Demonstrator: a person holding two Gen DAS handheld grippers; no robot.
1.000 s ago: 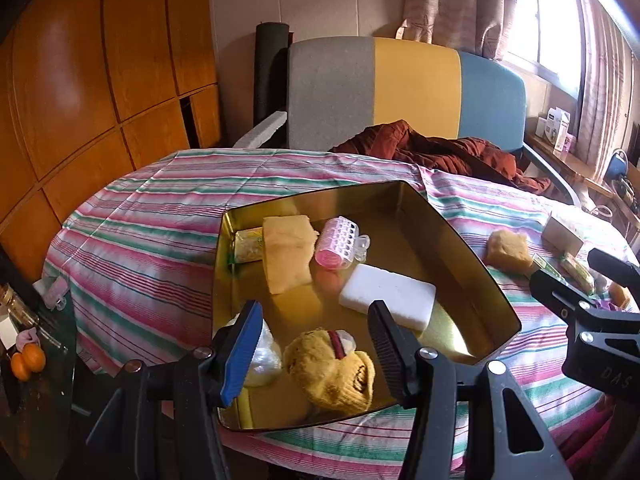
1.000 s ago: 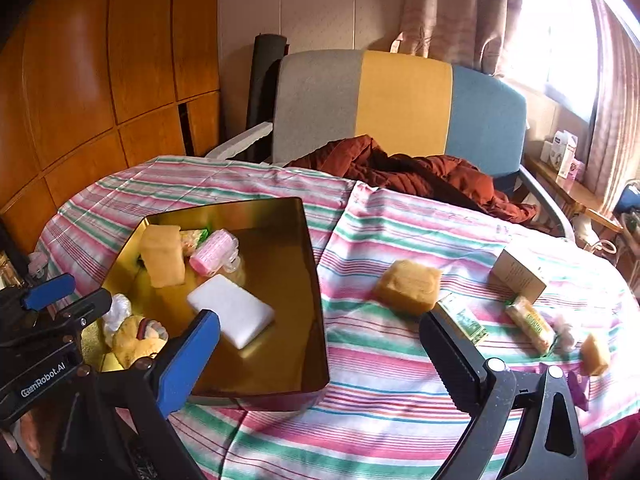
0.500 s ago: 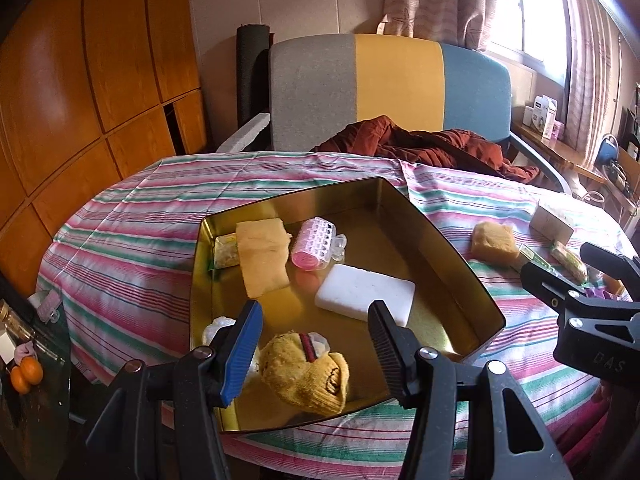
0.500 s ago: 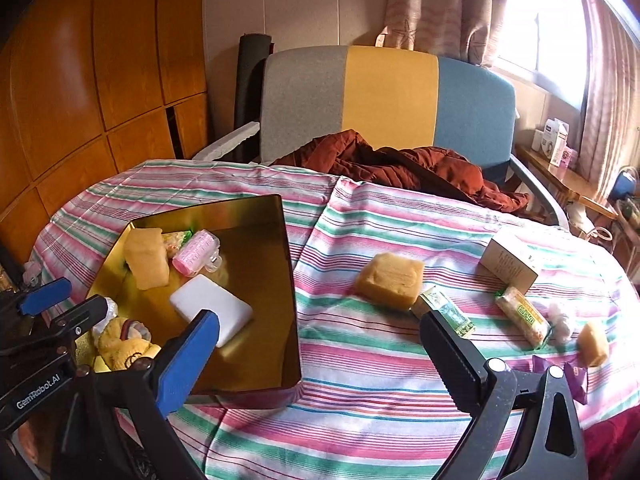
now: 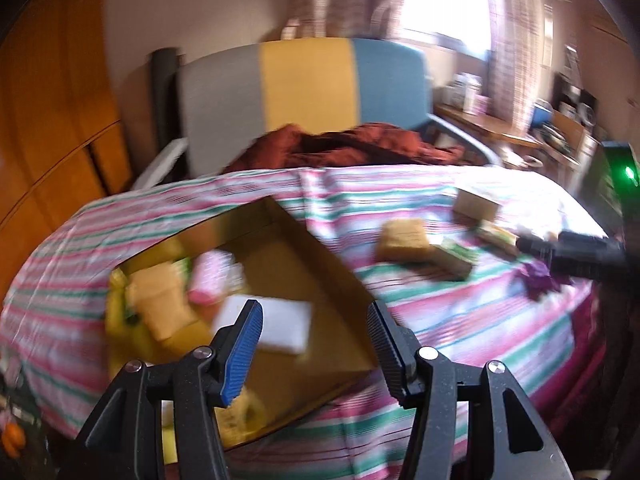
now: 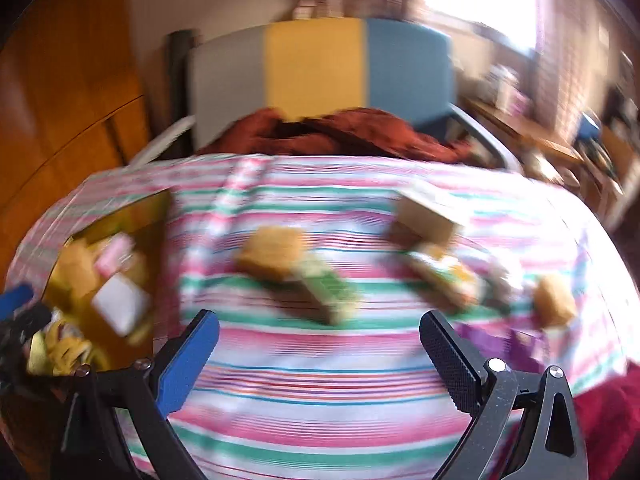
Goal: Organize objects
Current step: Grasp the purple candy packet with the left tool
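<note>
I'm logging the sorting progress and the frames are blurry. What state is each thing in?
Left gripper: open, empty.
Right gripper: open, empty.
Gold tray: partly filled.
White block: in tray.
Yellow sponge: on tablecloth, outside tray.
Cardboard box: on tablecloth, outside tray.

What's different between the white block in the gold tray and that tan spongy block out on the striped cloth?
The white block is white and flat; the tan sponge block is yellowish-brown and looks thicker. The white block lies inside the gold tray among other items; the tan sponge block sits on the striped tablecloth, with a green packet against it. Both are rectangular, and neither is held.
</note>
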